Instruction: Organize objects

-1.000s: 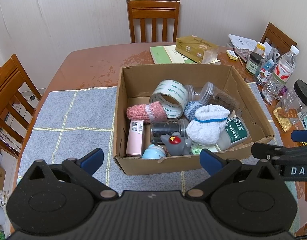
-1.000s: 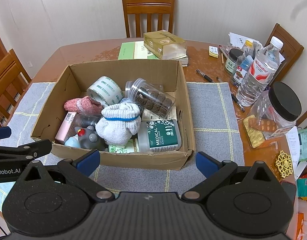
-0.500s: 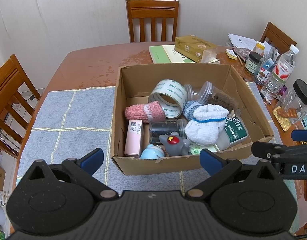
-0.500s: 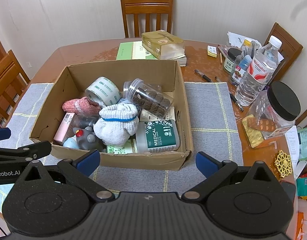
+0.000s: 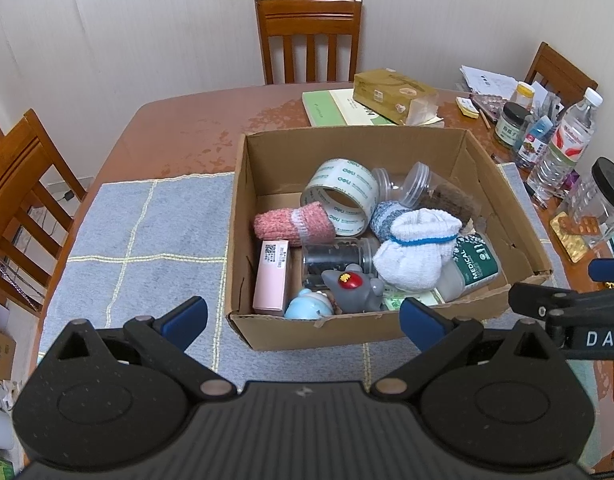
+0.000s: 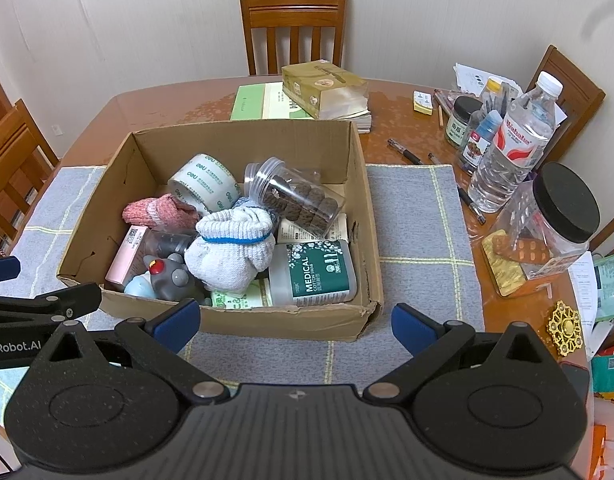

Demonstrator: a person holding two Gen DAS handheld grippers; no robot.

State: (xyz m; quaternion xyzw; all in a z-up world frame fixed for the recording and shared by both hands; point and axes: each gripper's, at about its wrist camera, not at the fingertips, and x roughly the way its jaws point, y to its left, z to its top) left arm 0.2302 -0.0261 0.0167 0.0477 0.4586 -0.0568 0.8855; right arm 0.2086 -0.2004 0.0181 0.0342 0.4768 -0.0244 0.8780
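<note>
A cardboard box (image 5: 319,330) (image 6: 283,322) stands on a grey mat. It holds a tape roll (image 5: 341,192) (image 6: 205,184), a pink sock roll (image 5: 293,224), a white sock bundle (image 5: 413,250) (image 6: 231,248), a clear jar of brown discs (image 6: 297,198), a green medical swab tub (image 6: 321,274), a pink carton (image 5: 271,278), a grey toy (image 5: 353,290) and a blue toy (image 5: 309,306). My left gripper (image 5: 303,316) is open and empty before the box's near wall. My right gripper (image 6: 295,322) is open and empty at the box's near right.
The grey mat (image 5: 147,240) lies on a brown table. Beyond the box lie a green book (image 6: 263,102) and a gold tissue pack (image 6: 323,88). At right stand a water bottle (image 6: 515,144), a black-lidded jar (image 6: 555,224), small jars, pens and pill strips. Wooden chairs surround the table.
Both views have shifted slightly to the left relative to the box. Both grippers stay open, and nothing in the box has moved.
</note>
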